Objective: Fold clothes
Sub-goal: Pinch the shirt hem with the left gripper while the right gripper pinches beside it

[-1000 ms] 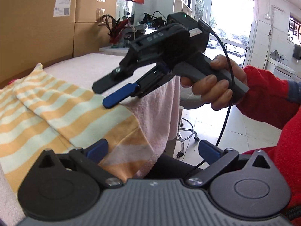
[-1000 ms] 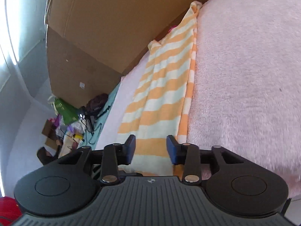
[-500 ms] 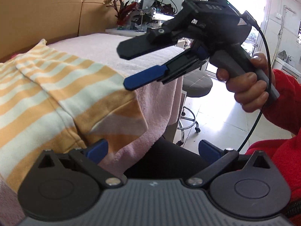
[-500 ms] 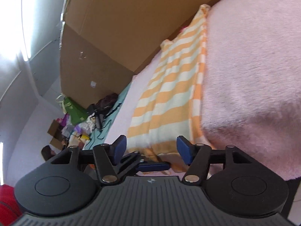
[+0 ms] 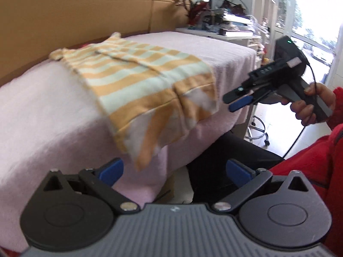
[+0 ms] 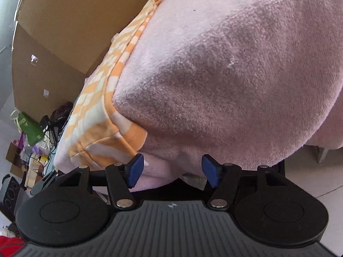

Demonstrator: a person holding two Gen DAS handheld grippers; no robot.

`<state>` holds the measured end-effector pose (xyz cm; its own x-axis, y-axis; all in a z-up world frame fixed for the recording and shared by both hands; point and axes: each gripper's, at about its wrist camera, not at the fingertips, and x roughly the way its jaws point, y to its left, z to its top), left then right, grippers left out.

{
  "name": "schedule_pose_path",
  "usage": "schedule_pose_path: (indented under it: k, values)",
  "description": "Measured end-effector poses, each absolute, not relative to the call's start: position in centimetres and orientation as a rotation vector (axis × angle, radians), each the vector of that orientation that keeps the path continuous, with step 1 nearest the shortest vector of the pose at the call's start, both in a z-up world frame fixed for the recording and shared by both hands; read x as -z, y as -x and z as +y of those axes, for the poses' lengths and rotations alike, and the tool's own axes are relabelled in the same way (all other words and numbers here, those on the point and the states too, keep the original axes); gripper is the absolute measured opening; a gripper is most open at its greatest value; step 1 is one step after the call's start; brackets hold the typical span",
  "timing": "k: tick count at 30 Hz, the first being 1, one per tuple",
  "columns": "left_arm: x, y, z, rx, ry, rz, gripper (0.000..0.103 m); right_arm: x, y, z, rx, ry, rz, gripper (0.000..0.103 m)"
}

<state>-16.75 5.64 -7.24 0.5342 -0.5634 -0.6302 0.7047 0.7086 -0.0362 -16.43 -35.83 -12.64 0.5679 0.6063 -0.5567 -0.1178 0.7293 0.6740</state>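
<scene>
Garment — one, striped — two hand-held grippers, jaws apart.

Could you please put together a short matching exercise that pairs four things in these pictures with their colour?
Things:
1. garment
2. table cover
3. sleeve
4. boxes

Colours:
A. red
B. brown
C. orange and pale stripes
D. pink

Pairs: 1-C, 2-D, 3-A, 4-B
</scene>
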Motion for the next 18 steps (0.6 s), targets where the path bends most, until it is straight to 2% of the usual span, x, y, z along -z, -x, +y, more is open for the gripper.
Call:
schedule_pose_path:
  k: [3, 7, 16, 18]
  values:
    - [7.7, 15.2, 6.5, 0.760, -0.163, 0.662, 0.102, 11.5, 16.3, -34.7, -0.527, -0.545, 0.816, 0.065]
    - [8.3, 13.3, 5.7, 0.810, -0.135, 0.624, 0.102, 10.5, 15.9, -34.4, -0.585, -0.450, 0.766, 0.071]
    - [9.0, 13.4, 5.3, 0.884, -0.166, 0.572, 0.101, 11.0, 14.1, -34.4, -0.720, -0.286, 0.716, 0.071]
    - [8.9, 12.8, 5.7, 0.922, -0.049, 0.590, 0.094, 10.9, 13.8, -34.3, -0.747, -0.258, 0.704, 0.071]
